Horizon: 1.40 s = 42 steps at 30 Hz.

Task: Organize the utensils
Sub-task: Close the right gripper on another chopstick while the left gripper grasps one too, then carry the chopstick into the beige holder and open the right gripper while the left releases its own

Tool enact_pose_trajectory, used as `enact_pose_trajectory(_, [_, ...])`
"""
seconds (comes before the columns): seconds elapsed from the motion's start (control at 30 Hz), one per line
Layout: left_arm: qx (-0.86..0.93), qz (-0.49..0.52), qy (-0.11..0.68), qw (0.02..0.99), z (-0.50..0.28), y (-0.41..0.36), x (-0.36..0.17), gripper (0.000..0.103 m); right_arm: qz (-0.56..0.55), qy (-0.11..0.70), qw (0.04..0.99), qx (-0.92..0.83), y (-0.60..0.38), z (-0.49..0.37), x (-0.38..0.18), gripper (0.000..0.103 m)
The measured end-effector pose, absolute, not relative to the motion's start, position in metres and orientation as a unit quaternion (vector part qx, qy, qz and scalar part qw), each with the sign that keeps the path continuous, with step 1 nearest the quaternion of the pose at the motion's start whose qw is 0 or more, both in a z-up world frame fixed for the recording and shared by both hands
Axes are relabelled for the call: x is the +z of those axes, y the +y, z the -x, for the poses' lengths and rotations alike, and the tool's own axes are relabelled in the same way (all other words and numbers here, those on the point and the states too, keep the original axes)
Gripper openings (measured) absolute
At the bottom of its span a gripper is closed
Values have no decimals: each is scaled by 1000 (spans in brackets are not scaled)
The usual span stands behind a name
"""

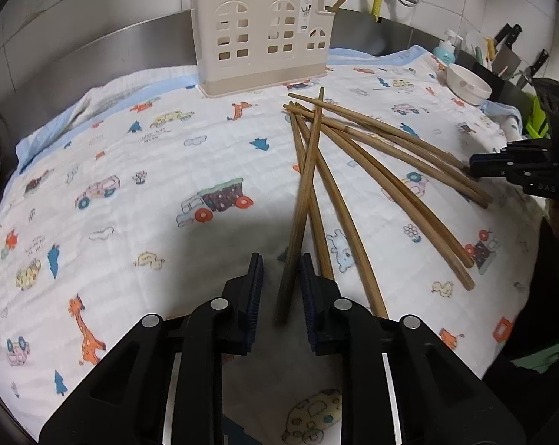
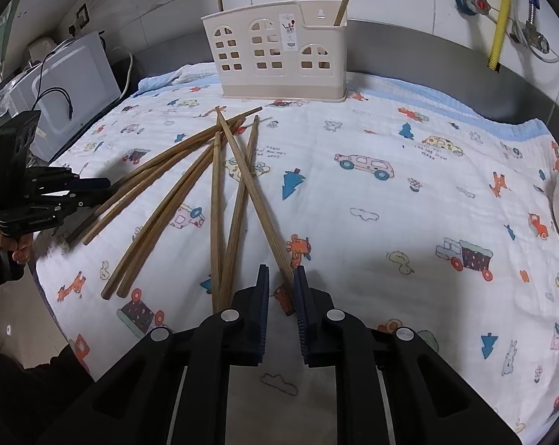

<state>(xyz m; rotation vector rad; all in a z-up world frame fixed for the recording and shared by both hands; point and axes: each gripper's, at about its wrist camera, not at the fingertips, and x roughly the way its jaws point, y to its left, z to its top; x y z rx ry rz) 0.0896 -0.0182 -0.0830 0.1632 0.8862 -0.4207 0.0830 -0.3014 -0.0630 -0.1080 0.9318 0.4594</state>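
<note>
Several wooden chopsticks (image 1: 372, 155) lie fanned out on a cartoon-print cloth (image 1: 131, 185); they also show in the right wrist view (image 2: 190, 181). A beige house-shaped utensil holder (image 1: 264, 37) stands at the back with two chopsticks in it; it also shows in the right wrist view (image 2: 279, 52). My left gripper (image 1: 281, 270) is open around the thick end of one chopstick (image 1: 301, 207), which leans against the right pad. My right gripper (image 2: 281, 278) is open around the end of another chopstick (image 2: 257, 193).
A white bowl (image 1: 468, 83), a soap bottle (image 1: 446, 50) and knives (image 1: 509, 48) sit at the far right. A white appliance (image 2: 64, 85) with cables stands to the left. Pipes and valves (image 2: 502, 18) run along the tiled wall.
</note>
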Motion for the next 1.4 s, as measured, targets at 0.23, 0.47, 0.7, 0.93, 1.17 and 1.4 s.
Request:
enact_pose_trajectory(0.23, [-184,-70,421,886,-89,-20,-82,10,75,431,873,215,-294,-79,-64,13])
enact_pose_trajectory(0.47, [-189,-65,423,884,-88,-20,-82,7,80,427,878,202,-297,-82,-69,15])
enact_pose_trajectory(0.7, [-196,-58,421,884,-87,-18,-84,7,78,424,880,198,-298,-80,-75,11])
enact_pose_trajectory(0.93, [-186,-66,415,888,-84,-21,-84,8,73,417,885,195,-295,-76,-68,7])
enact_pose_trajectory(1.17, [-189,-57,411,890,-80,-18,-76,5,74,374,903,197,-294,-64,-25,7])
enact_pose_trajectory(1.4, [-196,-50,366,908,-64,-17,-40,5,55,318,922,211,-292,-63,31,7])
